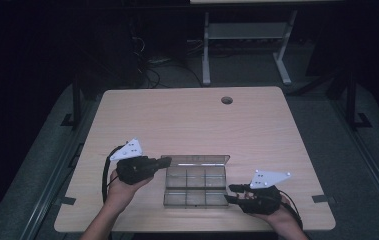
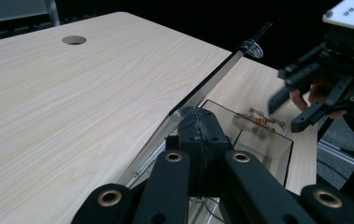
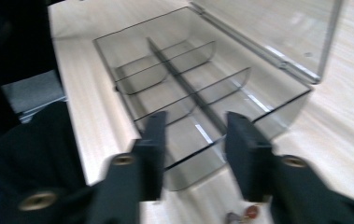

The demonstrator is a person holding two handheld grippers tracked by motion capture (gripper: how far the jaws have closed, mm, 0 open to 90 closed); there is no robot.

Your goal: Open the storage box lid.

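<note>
Nearby, left gripper (image 1: 163, 163) fingers pinching the clear box (image 1: 195, 186)'s lid (image 1: 197, 160); right gripper (image 1: 233, 193) fingers spread beside small beads (image 3: 242, 215).

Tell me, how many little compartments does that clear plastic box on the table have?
6. The clear box holds two rows of three: three along the far side by the open lid, three along the near side, split by a long middle divider.
</note>
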